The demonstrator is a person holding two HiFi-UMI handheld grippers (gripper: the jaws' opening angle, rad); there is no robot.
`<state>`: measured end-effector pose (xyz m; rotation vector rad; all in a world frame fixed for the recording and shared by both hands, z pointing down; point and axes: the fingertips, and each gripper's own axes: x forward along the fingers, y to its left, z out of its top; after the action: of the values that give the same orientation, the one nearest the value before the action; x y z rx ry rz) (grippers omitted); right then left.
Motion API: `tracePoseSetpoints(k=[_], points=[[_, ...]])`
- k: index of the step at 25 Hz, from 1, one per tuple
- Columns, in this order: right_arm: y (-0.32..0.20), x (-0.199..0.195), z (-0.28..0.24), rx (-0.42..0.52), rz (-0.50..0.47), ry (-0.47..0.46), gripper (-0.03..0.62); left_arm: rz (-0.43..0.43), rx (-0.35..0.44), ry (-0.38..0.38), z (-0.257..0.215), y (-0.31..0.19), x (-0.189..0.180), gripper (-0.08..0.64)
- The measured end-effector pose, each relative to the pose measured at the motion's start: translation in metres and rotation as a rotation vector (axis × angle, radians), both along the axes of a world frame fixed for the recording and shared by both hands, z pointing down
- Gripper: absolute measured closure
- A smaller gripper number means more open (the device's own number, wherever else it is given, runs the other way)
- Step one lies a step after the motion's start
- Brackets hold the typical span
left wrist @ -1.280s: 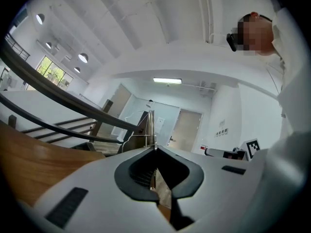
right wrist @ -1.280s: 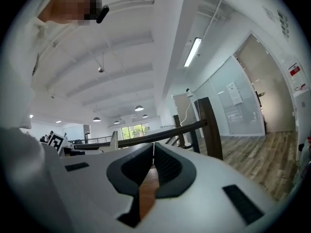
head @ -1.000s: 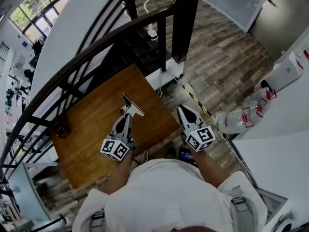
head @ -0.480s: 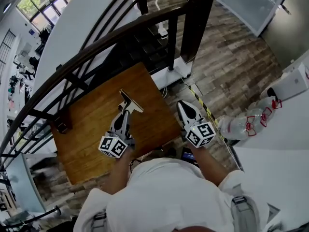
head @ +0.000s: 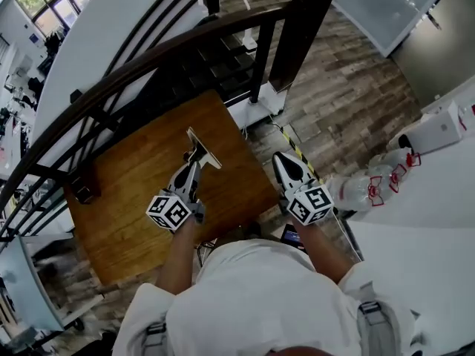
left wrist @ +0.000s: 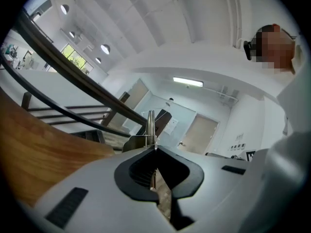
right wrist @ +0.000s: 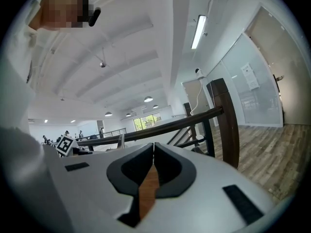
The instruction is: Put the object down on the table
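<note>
My left gripper (head: 194,160) is shut on a thin metal T-shaped tool (head: 202,147), held a little above the wooden table (head: 126,191). In the left gripper view the tool (left wrist: 151,126) sticks up edge-on from the closed jaw tips, with the table (left wrist: 34,154) to the left. My right gripper (head: 281,159) is shut with nothing in it, beside the table's right edge. In the right gripper view its jaws (right wrist: 153,147) meet, and a strip of wood shows below them.
A dark stair railing (head: 148,58) with a thick post (head: 300,28) runs along the table's far side. A clear plastic bag (head: 371,186) and a white box (head: 438,128) lie at the right on the plank floor. Striped tape (head: 297,150) crosses the floor there.
The left gripper has carried the tool further over the table, somewhat lower, and has rolled slightly. The right gripper has shifted along the table's right edge. Both stay shut.
</note>
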<state>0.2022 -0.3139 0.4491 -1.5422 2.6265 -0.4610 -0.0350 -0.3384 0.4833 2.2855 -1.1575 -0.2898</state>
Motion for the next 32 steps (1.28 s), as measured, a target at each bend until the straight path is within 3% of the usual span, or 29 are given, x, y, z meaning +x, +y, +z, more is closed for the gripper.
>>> tracePoseSetpoints(k=[6,15,24,30,32], points=[[0.002,-0.018,0.016,-0.038,0.005,0.037,0.568,0.091,-0.115,0.034,0.038,-0.001,0.002,0.545],[0.003,-0.021,0.039,-0.078,0.017,0.068,0.568,0.155,-0.265,0.108,0.096,-0.011,0.012,0.545],[-0.012,-0.02,0.083,-0.159,-0.018,0.06,0.567,0.109,-0.377,0.187,0.146,-0.026,0.014,0.545],[-0.025,-0.019,0.101,-0.193,-0.035,0.056,0.566,0.038,-0.485,0.351,0.179,-0.038,0.007,0.545],[-0.029,-0.015,0.103,-0.2,-0.042,0.059,0.566,0.008,-0.513,0.37,0.188,-0.039,0.005,0.545]])
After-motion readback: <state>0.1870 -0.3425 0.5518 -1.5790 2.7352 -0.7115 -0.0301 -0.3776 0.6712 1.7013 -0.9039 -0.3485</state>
